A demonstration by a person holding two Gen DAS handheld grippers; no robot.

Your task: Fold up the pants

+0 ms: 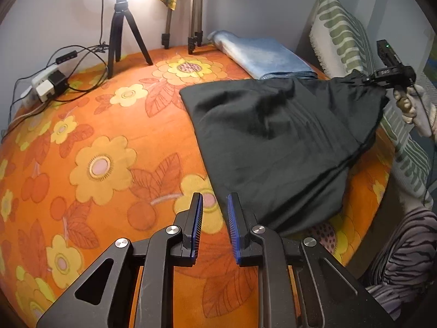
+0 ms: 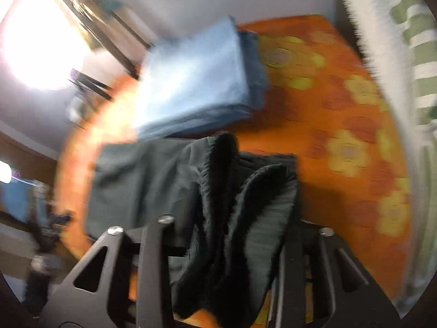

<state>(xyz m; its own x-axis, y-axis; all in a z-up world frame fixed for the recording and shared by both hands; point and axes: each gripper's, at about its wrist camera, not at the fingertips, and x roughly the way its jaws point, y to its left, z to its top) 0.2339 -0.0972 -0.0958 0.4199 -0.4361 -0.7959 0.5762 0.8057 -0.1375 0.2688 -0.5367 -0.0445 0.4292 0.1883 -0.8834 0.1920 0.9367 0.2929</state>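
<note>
Dark grey-black pants (image 1: 275, 142) lie on the orange flowered bedspread (image 1: 109, 142), spread from the middle to the right. My left gripper (image 1: 215, 218) is open and empty, low over the bed at the pants' near left edge. My right gripper (image 1: 367, 79) is shut on the pants' far right end and lifts it off the bed. In the blurred right wrist view the bunched pants (image 2: 235, 213) hang between the fingers and cover them.
Folded light blue jeans (image 1: 262, 54) (image 2: 196, 87) lie at the back. Two tripods (image 1: 123, 32) (image 1: 195, 13), a bright lamp, a power strip (image 1: 45, 83) with cables at the left. A green-striped pillow (image 1: 341, 32) at the right.
</note>
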